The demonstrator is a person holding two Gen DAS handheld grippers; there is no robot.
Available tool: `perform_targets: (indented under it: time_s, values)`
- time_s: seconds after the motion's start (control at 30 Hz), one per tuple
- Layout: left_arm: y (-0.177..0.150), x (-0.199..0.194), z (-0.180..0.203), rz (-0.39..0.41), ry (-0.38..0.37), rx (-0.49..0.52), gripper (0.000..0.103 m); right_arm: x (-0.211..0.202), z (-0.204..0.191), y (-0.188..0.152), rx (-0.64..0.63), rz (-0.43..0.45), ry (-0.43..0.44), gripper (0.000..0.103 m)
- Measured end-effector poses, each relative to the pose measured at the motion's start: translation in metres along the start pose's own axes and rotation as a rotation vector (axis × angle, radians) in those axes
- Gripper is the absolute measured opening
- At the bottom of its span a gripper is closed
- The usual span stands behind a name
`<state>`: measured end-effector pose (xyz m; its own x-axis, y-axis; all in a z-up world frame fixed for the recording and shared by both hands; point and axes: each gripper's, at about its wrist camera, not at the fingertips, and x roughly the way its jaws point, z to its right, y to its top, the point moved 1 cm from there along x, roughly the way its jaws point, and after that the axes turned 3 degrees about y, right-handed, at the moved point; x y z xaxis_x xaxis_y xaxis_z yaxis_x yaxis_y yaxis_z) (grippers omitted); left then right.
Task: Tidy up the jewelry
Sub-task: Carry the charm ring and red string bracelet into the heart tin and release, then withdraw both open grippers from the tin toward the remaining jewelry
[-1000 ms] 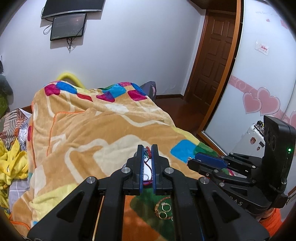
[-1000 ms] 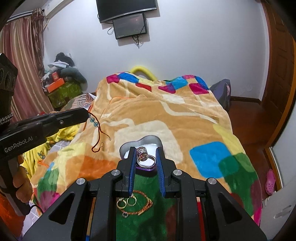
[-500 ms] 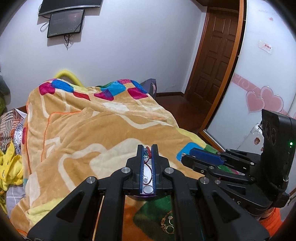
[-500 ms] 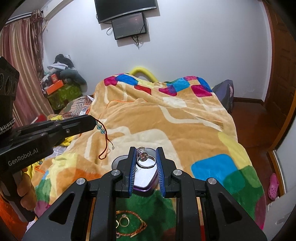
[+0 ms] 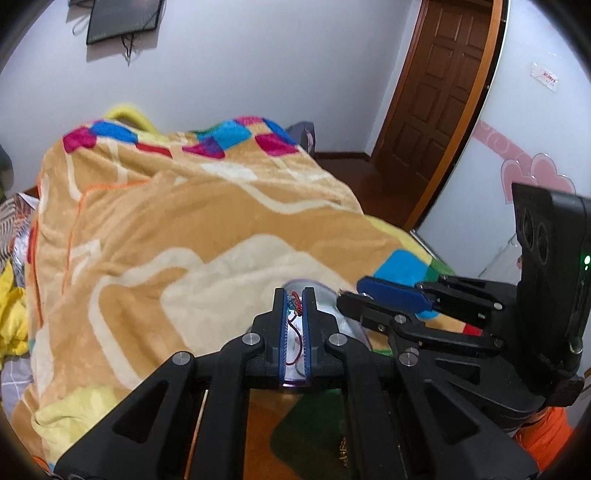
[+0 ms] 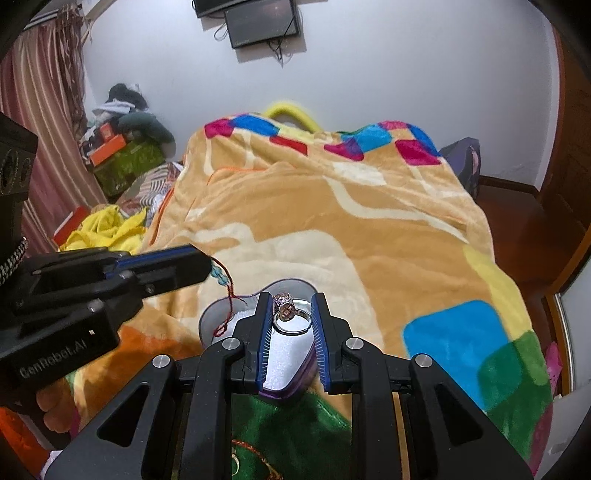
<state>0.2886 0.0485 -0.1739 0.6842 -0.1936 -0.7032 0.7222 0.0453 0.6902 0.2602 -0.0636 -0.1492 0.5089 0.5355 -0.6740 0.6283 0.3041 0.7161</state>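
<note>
Both hand-held grippers crowd over the heart-shaped purple-rimmed silver tray [image 6: 291,354] on the bed: the left hand-held gripper [image 6: 207,264] comes in from the left, the right hand-held gripper [image 6: 291,314] sits over its middle. Beyond the tray, the orange patchwork fleece blanket [image 6: 332,229] lies open and unobstructed.

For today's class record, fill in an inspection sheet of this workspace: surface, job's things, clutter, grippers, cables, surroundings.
Surface: blanket over a bed.
Job's things: heart-shaped box, open; ring; red cord; gold jewelry in front of the box.
Clutter: yellow cloth, boxes beside the bed.
Grippers: right gripper holds the ring; left gripper holds the cord; both above the box.
Cables: wires under the screen.
Surroundings: curtain, door.
</note>
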Motion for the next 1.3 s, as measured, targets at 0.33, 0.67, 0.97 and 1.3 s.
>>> perform_targets:
  time_s: [0.33, 0.67, 0.97, 1.3]
  values:
    - [-0.01, 0.016, -0.002, -0.067, -0.014, 0.002, 0.005, 0.019, 0.003, -0.003, -0.018, -0.08, 0.015, 0.019]
    - [-0.007, 0.0, 0.002, -0.036, 0.021, 0.032, 0.006, 0.018, 0.0, -0.002, -0.041, -0.114, 0.008, 0.019]
    - [-0.007, -0.027, 0.005, -0.007, 0.05, 0.038, 0.01, -0.002, -0.008, 0.0, -0.053, -0.087, -0.037, 0.029]
    - [-0.016, -0.065, 0.014, 0.031, 0.086, 0.066, 0.031, -0.039, -0.017, -0.004, -0.05, -0.025, -0.065, 0.036]
